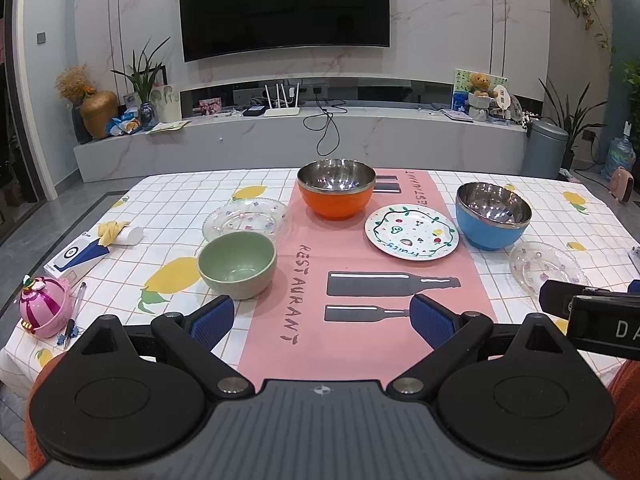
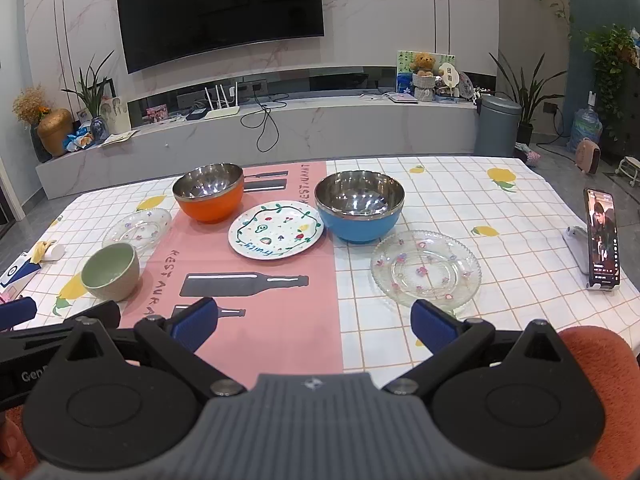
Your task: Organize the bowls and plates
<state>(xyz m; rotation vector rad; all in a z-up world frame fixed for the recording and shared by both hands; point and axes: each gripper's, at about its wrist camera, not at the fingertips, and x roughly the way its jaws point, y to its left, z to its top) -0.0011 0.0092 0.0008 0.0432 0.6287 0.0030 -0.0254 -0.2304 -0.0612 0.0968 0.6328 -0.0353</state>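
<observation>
Three bowls and three plates lie scattered mid-frame on the table: a green bowl [image 1: 237,265] at left, an orange bowl [image 1: 336,189] behind, a blue bowl [image 2: 359,206] right of centre, a painted plate [image 2: 276,229] between them, a clear glass plate [image 2: 426,268] lower right, and another glass plate [image 1: 247,220] touching the green bowl's far side. The left gripper [image 1: 322,320] and right gripper [image 2: 316,320] are both spread wide, holding nothing. The thin glass plates could slip or chip if pinched at the rim. A phone [image 2: 602,238] at far right and a pink toy [image 1: 44,306] at lower left sit near the edges.
</observation>
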